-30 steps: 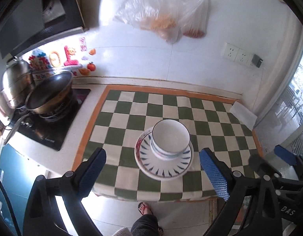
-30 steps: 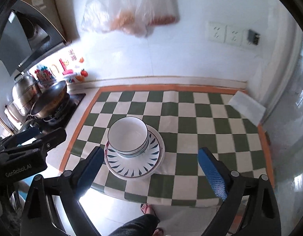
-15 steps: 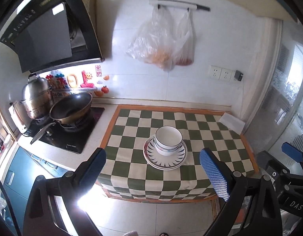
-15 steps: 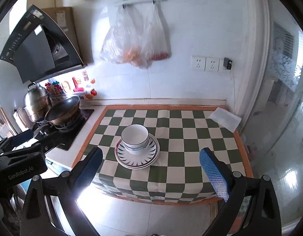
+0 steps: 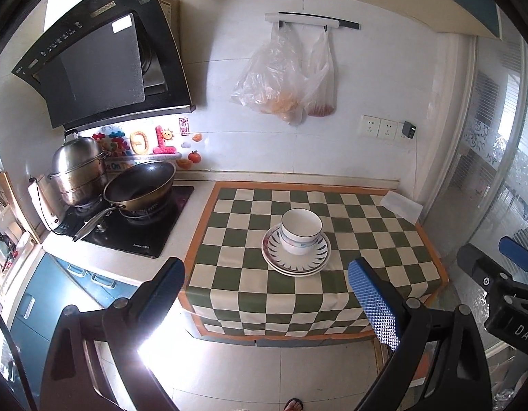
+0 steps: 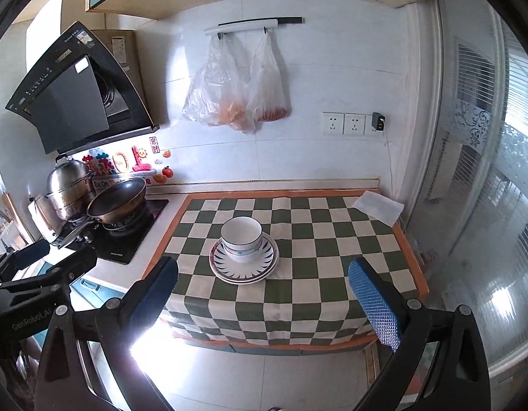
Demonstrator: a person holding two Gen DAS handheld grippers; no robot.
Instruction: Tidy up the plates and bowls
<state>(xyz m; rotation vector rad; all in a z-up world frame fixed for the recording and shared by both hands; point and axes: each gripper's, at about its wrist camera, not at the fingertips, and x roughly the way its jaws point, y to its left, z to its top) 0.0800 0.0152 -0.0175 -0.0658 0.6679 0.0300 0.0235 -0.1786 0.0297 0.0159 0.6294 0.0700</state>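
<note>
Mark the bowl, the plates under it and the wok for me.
bowl (image 5: 301, 231): left wrist view, front outer wall.
plates (image 5: 313, 263): left wrist view, exposed patterned rim of the top plate.
wok (image 5: 140, 182): left wrist view, dark inner surface.

A white bowl (image 5: 301, 231) with a blue band sits upright on stacked blue-patterned plates (image 5: 296, 257) mid-bench.

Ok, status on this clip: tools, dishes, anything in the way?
Left tool open, empty. Right tool open, empty. Bowl upright on stacked plates, mid checkered cloth. Nothing near the stack.
</note>
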